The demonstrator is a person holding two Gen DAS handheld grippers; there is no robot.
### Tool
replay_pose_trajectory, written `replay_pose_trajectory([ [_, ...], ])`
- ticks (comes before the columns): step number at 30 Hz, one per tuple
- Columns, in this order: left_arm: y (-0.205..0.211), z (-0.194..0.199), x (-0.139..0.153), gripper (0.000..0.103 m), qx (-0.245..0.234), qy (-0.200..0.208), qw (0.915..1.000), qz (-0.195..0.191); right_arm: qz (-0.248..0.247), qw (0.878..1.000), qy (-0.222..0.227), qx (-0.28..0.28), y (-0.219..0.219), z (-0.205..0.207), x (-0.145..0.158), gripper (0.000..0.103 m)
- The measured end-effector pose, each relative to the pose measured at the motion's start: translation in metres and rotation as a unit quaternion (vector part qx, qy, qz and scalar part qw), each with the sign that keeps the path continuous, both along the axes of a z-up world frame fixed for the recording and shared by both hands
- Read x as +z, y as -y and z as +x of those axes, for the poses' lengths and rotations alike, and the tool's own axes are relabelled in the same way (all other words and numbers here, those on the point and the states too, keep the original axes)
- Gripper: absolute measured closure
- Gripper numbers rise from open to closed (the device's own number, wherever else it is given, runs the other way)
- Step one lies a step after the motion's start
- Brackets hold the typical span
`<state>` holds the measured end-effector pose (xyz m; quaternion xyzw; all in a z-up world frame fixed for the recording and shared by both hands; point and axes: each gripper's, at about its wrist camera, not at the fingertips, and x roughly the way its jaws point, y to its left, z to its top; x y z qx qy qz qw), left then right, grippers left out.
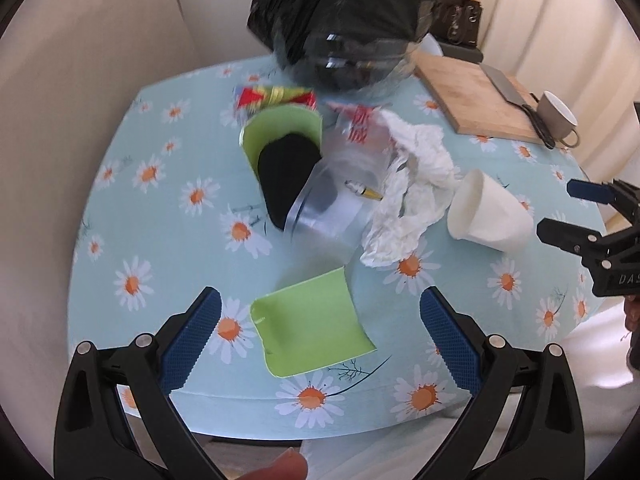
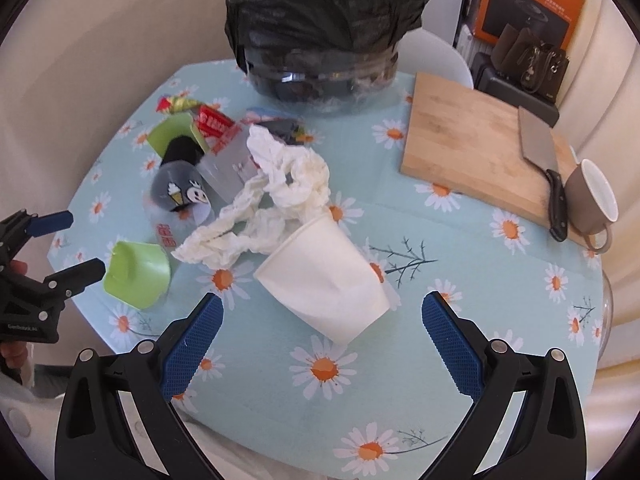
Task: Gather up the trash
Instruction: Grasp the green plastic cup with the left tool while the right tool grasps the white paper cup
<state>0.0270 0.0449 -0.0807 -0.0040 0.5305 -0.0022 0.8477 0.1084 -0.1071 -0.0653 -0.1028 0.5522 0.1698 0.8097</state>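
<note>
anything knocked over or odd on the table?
Yes. The white paper cup lies tipped on its side, dented, touching the crumpled tissue. A cleaver rests on the cutting board, its handle against the brown mug.

Bright, soft daylight; faint shadows; strong fisheye bending and dark corners; around the black-lined bin (image 1: 340, 28) motion blur smears the left view; the right view is sharper.

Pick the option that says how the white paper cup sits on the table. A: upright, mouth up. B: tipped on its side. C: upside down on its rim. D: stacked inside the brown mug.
B: the white paper cup lies on its side on the table, in front of the open right tool, apart from the brown mug.
</note>
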Motion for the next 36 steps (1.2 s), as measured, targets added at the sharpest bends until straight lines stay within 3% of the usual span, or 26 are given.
replay_pose_trajectory([
  [5, -0.017, 0.008, -0.017, 0.006, 0.037, -0.027, 0.9980, -0.042, -0.017, 1.000, -0.015, 0.009, -0.005, 0.007, -0.018, 0.008],
  [12, -0.025, 0.020, -0.046, 0.006, 0.056, -0.066, 0.9951, -0.048, -0.041, 0.999, -0.026, 0.016, -0.011, 0.020, -0.043, 0.008],
  [27, -0.016, 0.042, -0.099, 0.006, 0.037, -0.129, 0.9905, -0.028, -0.056, 0.996, -0.055, 0.048, -0.020, 0.039, -0.089, 0.008],
  [30, -0.008, 0.044, -0.103, 0.004, 0.025, -0.120, 0.9924, 0.006, -0.061, 0.995, -0.061, 0.050, -0.019, 0.044, -0.100, 0.008],
  [36, 0.001, 0.049, -0.106, 0.004, 0.018, -0.108, 0.9940, 0.008, -0.044, 0.997, -0.043, 0.049, -0.012, 0.046, -0.110, 0.006],
])
